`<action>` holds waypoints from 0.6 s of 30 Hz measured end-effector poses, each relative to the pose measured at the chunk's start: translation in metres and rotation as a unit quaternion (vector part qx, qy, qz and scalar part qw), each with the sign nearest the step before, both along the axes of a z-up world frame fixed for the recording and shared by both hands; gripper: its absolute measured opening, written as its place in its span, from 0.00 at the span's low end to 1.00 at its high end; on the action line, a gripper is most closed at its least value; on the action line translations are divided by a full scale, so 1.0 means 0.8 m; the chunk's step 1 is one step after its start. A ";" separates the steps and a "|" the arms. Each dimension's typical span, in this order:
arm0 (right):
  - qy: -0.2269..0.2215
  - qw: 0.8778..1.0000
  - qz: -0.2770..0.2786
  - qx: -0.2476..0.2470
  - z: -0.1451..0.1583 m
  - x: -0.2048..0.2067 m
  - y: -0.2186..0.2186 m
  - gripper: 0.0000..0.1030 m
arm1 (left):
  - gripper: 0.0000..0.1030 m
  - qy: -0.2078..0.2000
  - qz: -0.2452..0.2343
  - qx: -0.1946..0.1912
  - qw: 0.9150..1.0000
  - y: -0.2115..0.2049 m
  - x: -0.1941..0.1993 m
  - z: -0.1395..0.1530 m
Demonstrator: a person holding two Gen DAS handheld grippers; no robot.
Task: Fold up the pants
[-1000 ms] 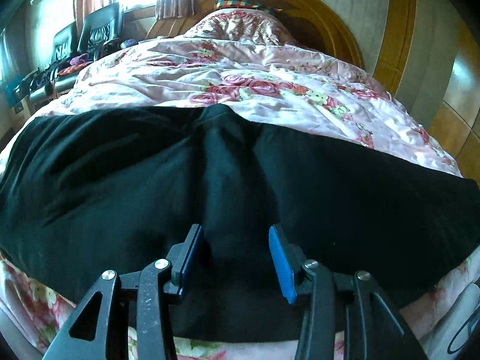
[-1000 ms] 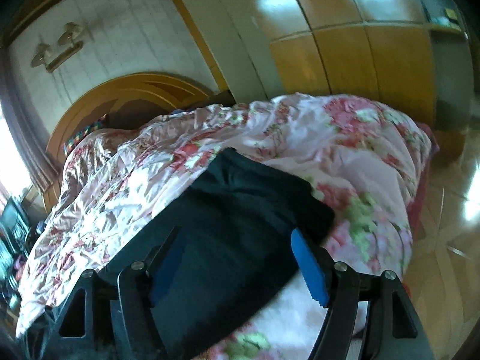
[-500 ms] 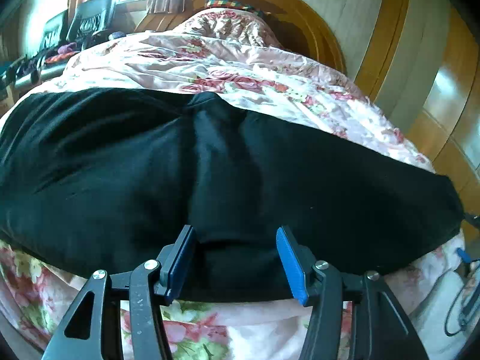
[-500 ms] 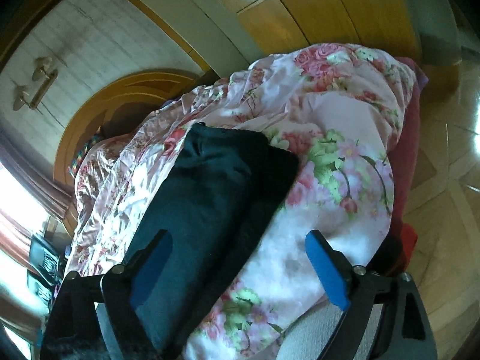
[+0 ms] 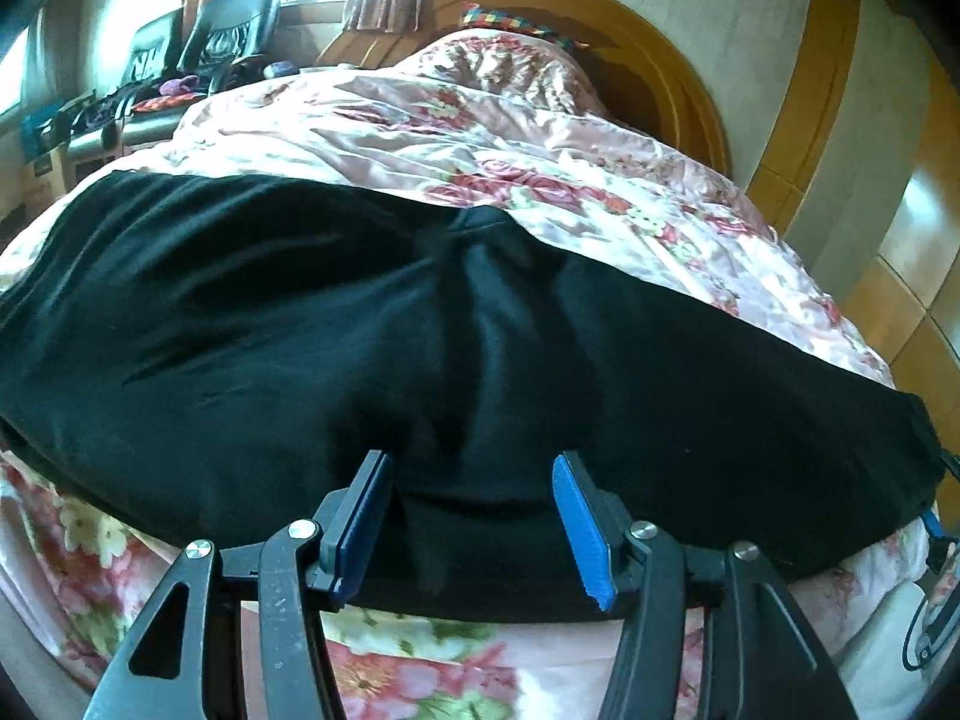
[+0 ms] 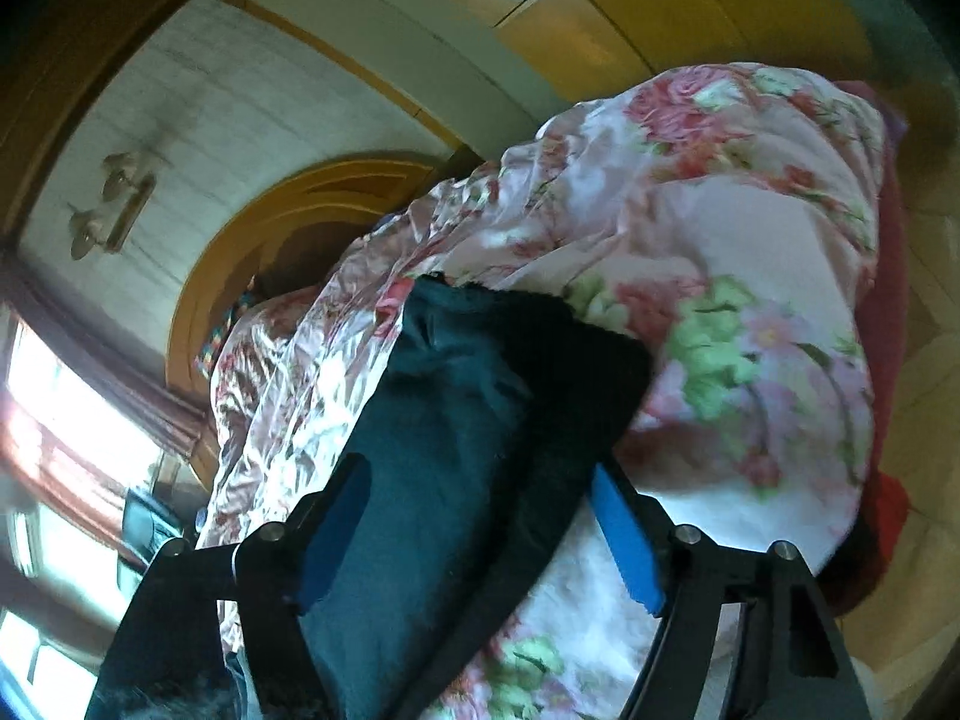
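Note:
Black pants lie spread across the near part of a bed with a pink floral quilt. My left gripper is open, its blue pads either side of the pants' near edge at the middle, holding nothing. In the right wrist view the pants run away along the bed to one end. My right gripper is open over that end part of the pants, its jaws wide and empty.
A wooden arched headboard stands at the far end with a pillow heap in front. Black chairs stand by the window at far left. Wooden wardrobe panels and a tiled floor lie to the right of the bed.
Both grippers have pulled back toward the near edge of the bed and tilted. The left gripper now sits at the pants' near edge. Both stay open.

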State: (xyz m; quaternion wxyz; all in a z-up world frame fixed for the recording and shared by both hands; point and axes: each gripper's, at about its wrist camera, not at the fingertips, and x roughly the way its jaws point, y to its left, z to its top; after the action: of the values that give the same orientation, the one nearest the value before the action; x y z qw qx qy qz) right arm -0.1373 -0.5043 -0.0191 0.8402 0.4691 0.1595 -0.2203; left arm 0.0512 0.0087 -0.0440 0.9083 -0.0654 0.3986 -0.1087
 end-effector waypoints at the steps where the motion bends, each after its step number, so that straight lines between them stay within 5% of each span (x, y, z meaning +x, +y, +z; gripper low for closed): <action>1: 0.001 1.000 0.001 0.006 -0.003 0.004 -0.003 0.67 | 0.55 0.000 0.003 0.001 1.000 0.002 0.001 0.000; 9: 0.026 1.000 -0.003 -0.011 0.001 0.016 -0.005 0.24 | 0.55 -0.002 0.005 0.007 1.000 0.005 0.003 0.002; 18: 0.051 0.989 0.036 -0.134 0.070 0.033 0.058 0.17 | 0.55 -0.013 0.035 0.000 0.999 0.031 0.010 0.014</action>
State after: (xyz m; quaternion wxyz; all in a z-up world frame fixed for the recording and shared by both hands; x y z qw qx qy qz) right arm -0.1107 -0.4578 0.0373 0.8935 0.3346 0.1879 -0.2333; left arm 0.0589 0.0335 -0.0329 0.9167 -0.0780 0.3842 -0.0777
